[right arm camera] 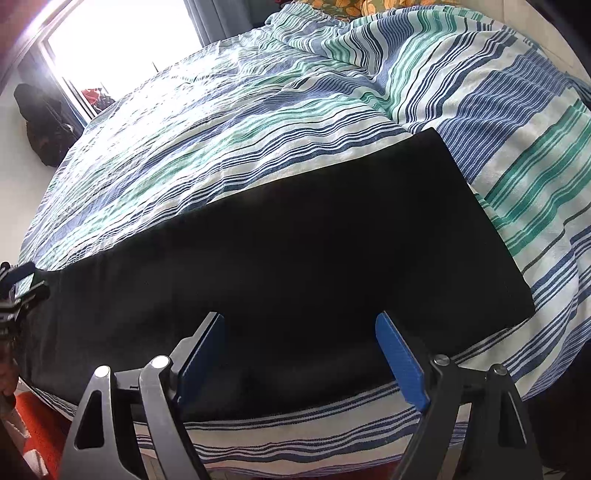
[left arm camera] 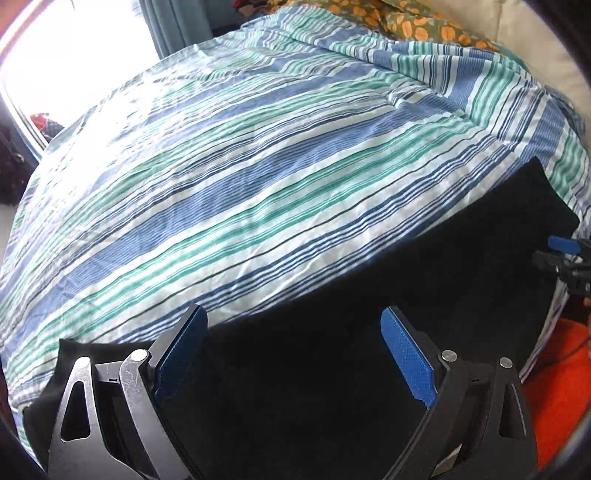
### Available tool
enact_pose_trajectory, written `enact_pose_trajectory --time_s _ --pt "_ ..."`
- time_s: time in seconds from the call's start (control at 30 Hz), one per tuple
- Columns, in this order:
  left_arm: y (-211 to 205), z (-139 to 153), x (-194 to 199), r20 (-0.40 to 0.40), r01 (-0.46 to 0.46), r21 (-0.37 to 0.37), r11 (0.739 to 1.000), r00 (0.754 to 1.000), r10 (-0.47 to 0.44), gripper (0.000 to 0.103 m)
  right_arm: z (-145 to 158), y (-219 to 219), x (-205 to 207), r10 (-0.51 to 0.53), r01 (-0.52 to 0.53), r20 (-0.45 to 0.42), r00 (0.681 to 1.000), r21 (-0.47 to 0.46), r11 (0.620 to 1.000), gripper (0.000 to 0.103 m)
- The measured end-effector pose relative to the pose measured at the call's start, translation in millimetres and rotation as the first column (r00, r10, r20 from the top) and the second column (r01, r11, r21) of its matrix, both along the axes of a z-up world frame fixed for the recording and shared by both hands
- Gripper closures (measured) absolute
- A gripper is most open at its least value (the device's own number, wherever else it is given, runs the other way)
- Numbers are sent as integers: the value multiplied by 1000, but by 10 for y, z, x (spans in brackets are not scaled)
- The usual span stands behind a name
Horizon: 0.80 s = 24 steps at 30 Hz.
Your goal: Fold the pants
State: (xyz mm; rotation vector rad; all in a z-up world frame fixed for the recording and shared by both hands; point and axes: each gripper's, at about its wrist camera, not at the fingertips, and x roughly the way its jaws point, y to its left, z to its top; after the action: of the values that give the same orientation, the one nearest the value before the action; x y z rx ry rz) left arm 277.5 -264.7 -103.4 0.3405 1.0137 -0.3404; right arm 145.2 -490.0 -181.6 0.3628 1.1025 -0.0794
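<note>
Black pants (right arm camera: 295,240) lie flat as a long dark band along the near edge of a striped bedcover (right arm camera: 258,122). My right gripper (right arm camera: 300,317) hangs just above their near edge, open, with nothing pressed between its blue pads (right arm camera: 402,362). In the left wrist view the pants (left arm camera: 424,258) run from the lower left to the right. My left gripper (left arm camera: 291,314) is open over them, with cloth below the jaws but not pinched. Each gripper also shows in the other's view: the left gripper (right arm camera: 18,291) at the pants' left end, the right gripper (left arm camera: 565,266) at the right edge.
The striped bedcover (left arm camera: 240,184) is wrinkled and bunched toward the far right. An orange-patterned pillow (left arm camera: 406,22) lies at the head. A bright window (right arm camera: 110,37) and a dark bag (right arm camera: 44,122) are at the left. Orange cloth (left arm camera: 554,369) lies below the bed's edge.
</note>
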Motion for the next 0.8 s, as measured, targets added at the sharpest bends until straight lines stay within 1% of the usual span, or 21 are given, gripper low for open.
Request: enact_pose_trajectory --time_s 0.03,0.1,0.2,0.27,0.33,0.43,0.57,0.67,0.8 --pt "-70 -53 86 -4 9 12 1000 1000 -9 7 0 5 1 5 -5 -2 1000 -4 1000 20" --pt "-236 -155 91 -2 35 53 998 999 -35 7 -5 10 11 11 -11 -5 1000 -10 1000 20" --pt "-280 -375 34 1 66 113 991 998 -67 7 -7 4 10 11 -11 -2 1000 -5 1000 20" --pt "-345 -462 -77 -4 105 116 988 994 -105 7 -7 -17 3 6 -6 3 1000 8 1000 20" --pt "-381 -501 -242 9 143 119 983 989 -145 7 -8 -33 -6 3 -3 9 1000 19 1000 20" --pt "-335 -484 -569 18 216 87 973 976 -218 7 -4 -43 -14 3 -4 14 1000 25 1000 20" --pt "-332 -525 -941 41 278 70 958 959 -281 7 1 -36 -24 -6 6 16 1000 29 1000 20" --pt "-297 -532 -1054 54 270 60 961 961 -273 7 11 -16 -32 -19 18 16 1000 27 999 20" --pt "-189 -511 -965 -16 220 -33 975 975 -220 7 21 -13 -24 -24 24 21 999 19 1000 20"
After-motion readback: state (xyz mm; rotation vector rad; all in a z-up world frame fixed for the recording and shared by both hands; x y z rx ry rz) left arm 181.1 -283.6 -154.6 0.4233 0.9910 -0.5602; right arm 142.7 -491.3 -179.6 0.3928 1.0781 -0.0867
